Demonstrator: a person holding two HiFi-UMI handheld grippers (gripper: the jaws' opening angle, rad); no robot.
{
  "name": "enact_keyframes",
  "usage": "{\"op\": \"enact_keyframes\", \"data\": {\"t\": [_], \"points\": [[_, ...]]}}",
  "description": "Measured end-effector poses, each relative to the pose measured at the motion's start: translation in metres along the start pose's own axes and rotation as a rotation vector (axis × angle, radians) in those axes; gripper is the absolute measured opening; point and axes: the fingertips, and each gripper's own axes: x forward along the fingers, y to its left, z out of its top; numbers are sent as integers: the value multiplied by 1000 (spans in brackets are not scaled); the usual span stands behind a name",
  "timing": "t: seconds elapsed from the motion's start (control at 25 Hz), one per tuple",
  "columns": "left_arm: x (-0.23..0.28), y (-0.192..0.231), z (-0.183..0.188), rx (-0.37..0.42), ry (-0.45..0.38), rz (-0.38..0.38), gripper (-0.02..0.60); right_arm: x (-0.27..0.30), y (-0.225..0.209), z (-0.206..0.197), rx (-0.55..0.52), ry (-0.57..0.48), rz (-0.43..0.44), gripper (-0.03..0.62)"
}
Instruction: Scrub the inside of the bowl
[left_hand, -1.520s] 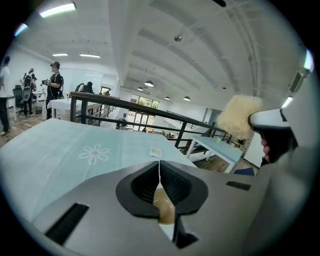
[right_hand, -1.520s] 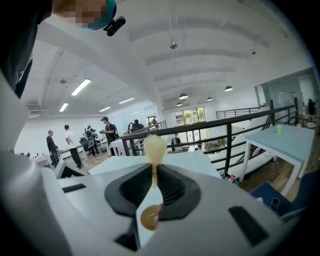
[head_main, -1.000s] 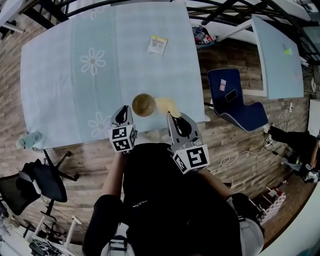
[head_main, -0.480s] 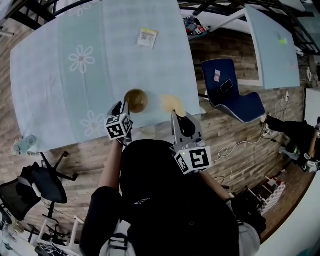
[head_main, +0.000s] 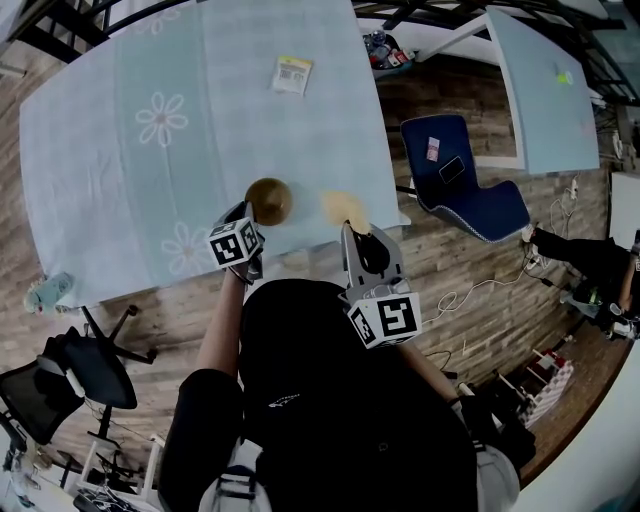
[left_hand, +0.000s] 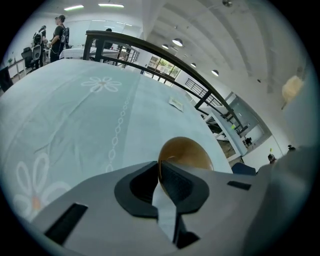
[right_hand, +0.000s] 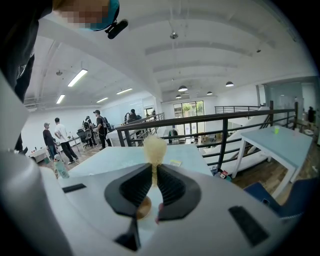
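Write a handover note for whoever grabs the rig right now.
Left gripper: shut on the rim of the bowl, which sits near the front edge of the table.
Right gripper: shut on the sponge, held to the right of the bowl, not in it.
Done: both grasps are made.
Left to do: bring the sponge into the bowl and scrub the inside; there is no contact yet.
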Motion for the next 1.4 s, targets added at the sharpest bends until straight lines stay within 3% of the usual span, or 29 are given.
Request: {"op": "enact_keyframes", "data": {"t": [0.2,0.44,0.56,0.84,1.16,1.4], "points": [[-7,-8,4,5,4,-16,25,2,5,1,-2,-2,7,38],[-39,-36,33,143,-47,-60,23,4,24,2,-23,-6,45,38],[-62,-56,53,200,-82,-122,23,6,35,1,-36,-7,60,38],[-137,-98,106,208,-189,-255,21,6,66,1,-68,-20,81,38],[-213,-107,124,470,-218,-169,21,10,126,15,-161,-84,171,38],[-242,-98,115,536,-253,-93,21,14,162,16,-205,-90,243,37]]}}
